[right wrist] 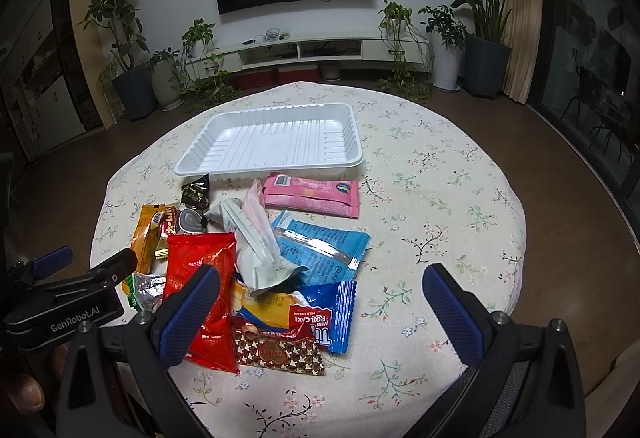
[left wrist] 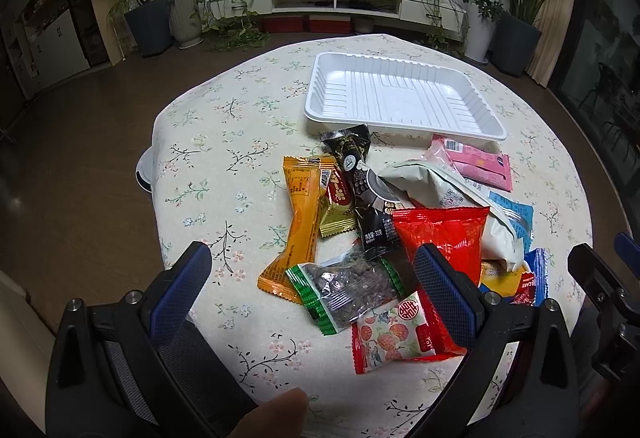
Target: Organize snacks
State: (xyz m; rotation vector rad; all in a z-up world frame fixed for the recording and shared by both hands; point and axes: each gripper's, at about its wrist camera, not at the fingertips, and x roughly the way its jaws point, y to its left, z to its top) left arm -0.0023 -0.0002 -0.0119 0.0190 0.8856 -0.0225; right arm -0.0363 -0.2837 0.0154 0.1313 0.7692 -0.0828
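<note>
Round surface (left wrist: 224,142) under a floral cloth; white ribbed tray (left wrist: 400,94), nothing in it, at the far side; snack packets heaped on the near side, apart from the tray except a black packet (left wrist: 348,146) lying just beside its near rim. Left gripper (left wrist: 312,278): fingers spread wide, holding nothing, above a green-edged clear packet (left wrist: 348,290) and an orange packet (left wrist: 300,214). Right gripper (right wrist: 320,298): fingers spread wide, holding nothing, above a blue roll-cake packet (right wrist: 332,314); a red packet (right wrist: 200,278) under its left finger; a pink packet (right wrist: 312,194) nearest the tray.
</note>
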